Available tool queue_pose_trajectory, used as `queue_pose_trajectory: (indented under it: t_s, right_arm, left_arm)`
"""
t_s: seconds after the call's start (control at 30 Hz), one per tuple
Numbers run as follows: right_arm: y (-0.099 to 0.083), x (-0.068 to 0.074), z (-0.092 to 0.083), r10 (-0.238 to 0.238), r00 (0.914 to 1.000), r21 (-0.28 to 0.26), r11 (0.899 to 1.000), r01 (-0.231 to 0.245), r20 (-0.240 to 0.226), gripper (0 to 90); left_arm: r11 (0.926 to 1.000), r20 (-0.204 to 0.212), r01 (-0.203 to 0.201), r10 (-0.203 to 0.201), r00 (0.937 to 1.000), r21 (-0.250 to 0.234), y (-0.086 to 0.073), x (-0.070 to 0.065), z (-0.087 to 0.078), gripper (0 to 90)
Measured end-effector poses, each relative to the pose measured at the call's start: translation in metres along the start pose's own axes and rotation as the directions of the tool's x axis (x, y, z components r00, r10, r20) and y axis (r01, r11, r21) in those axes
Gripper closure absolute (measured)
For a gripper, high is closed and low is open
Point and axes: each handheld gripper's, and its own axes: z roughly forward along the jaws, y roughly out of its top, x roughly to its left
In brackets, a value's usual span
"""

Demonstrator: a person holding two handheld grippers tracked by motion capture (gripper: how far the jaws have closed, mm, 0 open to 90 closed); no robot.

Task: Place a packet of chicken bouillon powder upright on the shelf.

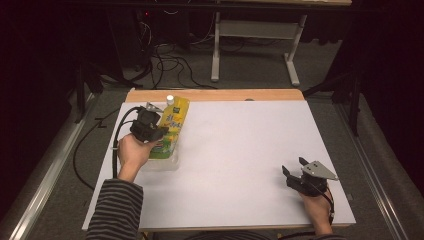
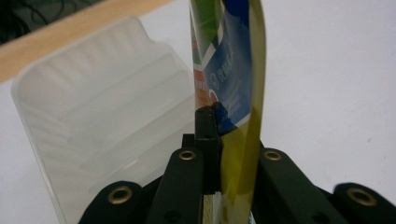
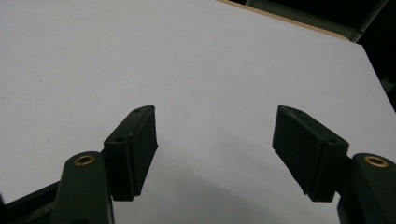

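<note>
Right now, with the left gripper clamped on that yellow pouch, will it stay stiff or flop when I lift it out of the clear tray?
Probably floppy: the yellow pouch looks like thin film, pinched flat in the left gripper. Its white cap end may sag once unsupported. The glossy film could slip. The clear tray looks light and may shift too.

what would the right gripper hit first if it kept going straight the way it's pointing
Probably nothing soon: the right gripper, jaws open, points across the bare white table top. Its line looks free up to the far wooden edge, though depth is unclear.

Lab, floor cables point(image 1: 170, 62), dark curtains point(image 1: 395, 75)
</note>
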Motion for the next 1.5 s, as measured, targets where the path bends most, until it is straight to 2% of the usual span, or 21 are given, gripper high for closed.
queue_pose_trajectory:
  t_s: [0.13, 0.33, 0.43, 0.5, 0.57, 0.6, 0.67, 0.77, 0.87, 0.93, 1.07, 1.13, 1.23, 1.37, 1.5]
  right_arm:
    - [0.000, 0.001, 0.000, -0.002, 1.0000, 0.004, 1.000, 0.002, 0.004, 31.4]
    - [0.001, 0.002, 0.001, -0.013, 0.9999, 0.019, 1.000, 0.012, 0.011, 31.5]
    - [0.001, 0.002, 0.002, -0.019, 0.9997, 0.027, 0.999, 0.019, 0.012, 31.5]
    - [0.001, 0.003, 0.002, -0.026, 0.9996, 0.027, 0.999, 0.026, 0.012, 31.5]
    - [0.001, 0.003, 0.003, -0.021, 0.9997, 0.032, 0.999, 0.020, 0.016, 31.7]
    - [0.001, 0.003, 0.003, -0.023, 0.9996, 0.038, 0.999, 0.023, 0.017, 31.7]
    - [0.001, 0.004, 0.004, -0.033, 0.9993, 0.043, 0.999, 0.032, 0.019, 31.7]
    - [0.002, 0.005, 0.004, -0.039, 0.9990, 0.045, 0.998, 0.038, 0.023, 31.6]
    - [0.002, 0.004, 0.004, -0.040, 0.9990, 0.041, 0.998, 0.039, 0.021, 31.6]
    - [0.002, 0.004, 0.004, -0.038, 0.9991, 0.041, 0.998, 0.037, 0.020, 31.6]
    - [0.001, 0.004, 0.003, -0.038, 0.9991, 0.039, 0.999, 0.038, 0.020, 31.6]
    - [0.002, 0.004, 0.004, -0.041, 0.9990, 0.040, 0.998, 0.040, 0.019, 31.5]
    - [0.002, 0.005, 0.004, -0.043, 0.9989, 0.040, 0.998, 0.042, 0.018, 31.6]
    - [0.002, 0.005, 0.004, -0.046, 0.9989, 0.048, 0.998, 0.045, 0.015, 31.6]
    - [0.002, 0.005, 0.005, -0.048, 0.9988, 0.059, 0.997, 0.047, 0.012, 31.6]
  left_arm:
    - [0.9949, -0.015, -0.045, 0.043, 0.9989, -0.091, -0.012, -0.002, 0.000, 85.5]
    - [0.9922, 0.002, -0.079, 0.079, 0.9968, -0.096, -0.020, 0.001, 0.005, 85.4]
    - [0.9938, 0.005, -0.056, 0.057, 0.9983, -0.096, -0.022, 0.005, 0.004, 85.0]
    - [0.9964, 0.026, -0.040, 0.042, 0.9988, -0.074, -0.022, 0.008, 0.002, 84.8]
    - [0.9991, 0.053, -0.027, 0.029, 0.9981, -0.031, -0.020, 0.012, -0.001, 84.4]
    - [0.9994, 0.055, -0.034, 0.034, 0.9979, 0.002, -0.020, 0.013, -0.003, 84.3]
    - [0.9986, 0.040, -0.040, 0.038, 0.9985, 0.034, -0.020, 0.014, -0.005, 84.4]
    - [0.9982, 0.048, -0.009, 0.006, 0.9988, 0.059, -0.021, 0.019, -0.006, 84.7]
    - [0.9980, 0.038, -0.020, 0.018, 0.9991, 0.060, -0.021, 0.017, -0.007, 85.9]
    - [0.9985, 0.015, -0.044, 0.044, 0.9989, 0.032, -0.023, 0.012, -0.007, 86.2]
    - [0.9976, 0.027, -0.032, 0.033, 0.9991, -0.062, -0.036, 0.011, -0.008, 86.7]
    - [0.9948, 0.007, -0.039, 0.040, 0.9992, -0.094, -0.041, 0.011, -0.008, 86.7]
    - [0.9901, -0.010, -0.040, 0.039, 0.9992, -0.135, -0.049, 0.011, -0.008, 86.7]
    - [0.9792, -0.001, -0.029, 0.029, 0.9996, -0.201, -0.058, 0.013, -0.004, 86.7]
    - [0.9711, 0.006, -0.032, 0.034, 0.9994, -0.236, -0.058, 0.012, 0.000, 86.7]
